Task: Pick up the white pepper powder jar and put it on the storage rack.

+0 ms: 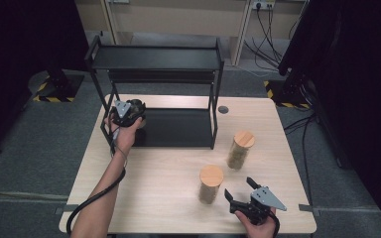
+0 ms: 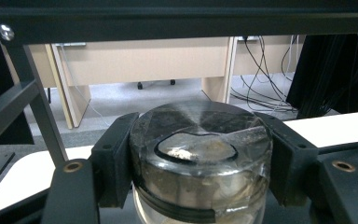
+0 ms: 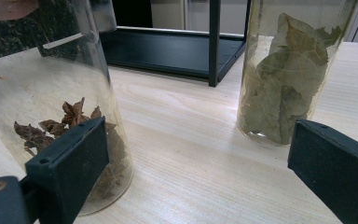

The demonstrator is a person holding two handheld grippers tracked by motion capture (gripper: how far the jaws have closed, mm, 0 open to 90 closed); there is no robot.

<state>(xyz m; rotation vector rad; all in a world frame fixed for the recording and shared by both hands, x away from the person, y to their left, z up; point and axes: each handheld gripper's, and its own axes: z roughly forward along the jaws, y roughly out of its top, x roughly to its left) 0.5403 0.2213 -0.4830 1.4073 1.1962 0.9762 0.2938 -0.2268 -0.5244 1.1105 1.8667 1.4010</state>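
Two tongs at work: left gripper (image 2: pixel 200 163) clamps a dark-lidded jar (image 2: pixel 200 154) for shelving inside the rack (image 1: pixel 178 126), right gripper (image 1: pixel 242 191) gapes beside the star-anise jar (image 1: pixel 210 184)

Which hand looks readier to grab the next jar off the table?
The right. Its claw stands open beside the star-anise jar, while the left claw is shut on a dark-lidded jar at the rack's lower shelf.

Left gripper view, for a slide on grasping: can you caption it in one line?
Left gripper clamps a dark-lidded glass jar under the black rack's top shelf.
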